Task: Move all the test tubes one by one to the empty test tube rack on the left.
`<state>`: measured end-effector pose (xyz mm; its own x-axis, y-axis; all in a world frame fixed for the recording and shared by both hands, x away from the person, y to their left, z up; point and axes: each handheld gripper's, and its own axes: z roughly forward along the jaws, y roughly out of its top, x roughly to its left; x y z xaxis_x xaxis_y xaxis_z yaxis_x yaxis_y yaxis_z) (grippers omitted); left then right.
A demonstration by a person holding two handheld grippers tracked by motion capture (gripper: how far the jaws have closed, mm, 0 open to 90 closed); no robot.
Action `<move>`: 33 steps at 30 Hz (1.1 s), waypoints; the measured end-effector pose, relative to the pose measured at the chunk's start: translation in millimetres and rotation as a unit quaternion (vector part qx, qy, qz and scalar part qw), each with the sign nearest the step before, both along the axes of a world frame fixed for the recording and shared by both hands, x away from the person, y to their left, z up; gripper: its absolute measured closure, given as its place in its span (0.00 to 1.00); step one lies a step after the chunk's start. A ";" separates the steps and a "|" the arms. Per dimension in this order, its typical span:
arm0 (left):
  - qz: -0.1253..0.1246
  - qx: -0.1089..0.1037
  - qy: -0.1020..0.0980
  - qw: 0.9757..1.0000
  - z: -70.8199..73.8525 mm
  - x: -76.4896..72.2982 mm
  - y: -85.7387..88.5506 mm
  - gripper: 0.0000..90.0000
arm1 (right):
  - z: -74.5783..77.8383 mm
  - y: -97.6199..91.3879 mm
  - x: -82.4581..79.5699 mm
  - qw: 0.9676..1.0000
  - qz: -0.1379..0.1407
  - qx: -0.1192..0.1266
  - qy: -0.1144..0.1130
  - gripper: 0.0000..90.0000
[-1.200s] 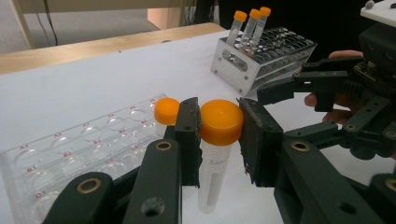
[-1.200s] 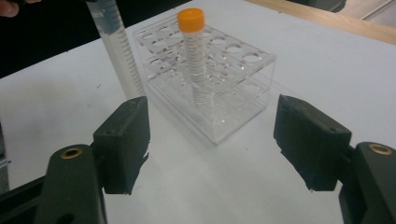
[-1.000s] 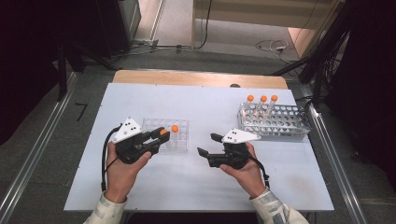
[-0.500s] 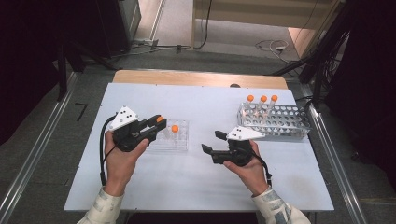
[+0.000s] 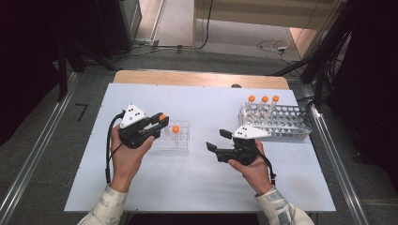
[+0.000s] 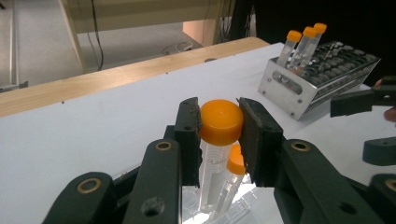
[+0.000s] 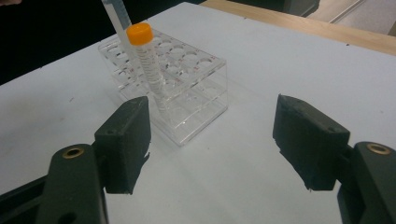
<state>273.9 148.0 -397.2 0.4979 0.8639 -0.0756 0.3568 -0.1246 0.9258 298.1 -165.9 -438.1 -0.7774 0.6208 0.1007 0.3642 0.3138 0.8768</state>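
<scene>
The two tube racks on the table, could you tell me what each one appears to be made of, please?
The clear rack looks like transparent acrylic or similar plastic: the table shows through its glossy walls. The metal rack looks like brushed steel or aluminium: grey, opaque, with a dull sheen and punched holes. The tube in the left gripper seems clear plastic with an orange cap.

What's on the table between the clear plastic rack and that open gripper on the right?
Nothing: in the right gripper view only bare white table lies between the clear rack and the open right gripper. The high view agrees.
</scene>
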 end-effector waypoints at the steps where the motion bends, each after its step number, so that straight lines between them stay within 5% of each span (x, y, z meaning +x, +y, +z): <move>1: 0.000 0.002 0.000 1.000 -1.0 0.0 -1.3 0.78 | 0.0 0.1 -0.1 1.000 0.001 0.000 0.000 0.30; 14: 0.005 0.034 0.016 0.999 -23.1 0.9 -12.3 0.78 | 0.3 -0.4 -0.9 1.000 0.000 -0.001 -0.001 0.30; 33: 0.002 0.014 0.020 1.000 -22.8 -0.8 -9.5 0.70 | 0.1 0.2 -1.1 1.000 0.003 -0.002 -0.001 0.30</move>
<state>273.2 138.6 -420.0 0.4907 0.8684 -0.0711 0.3949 -0.1489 0.9066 296.9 -165.8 -438.0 -0.7807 0.6172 0.0976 0.3614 0.3186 0.8763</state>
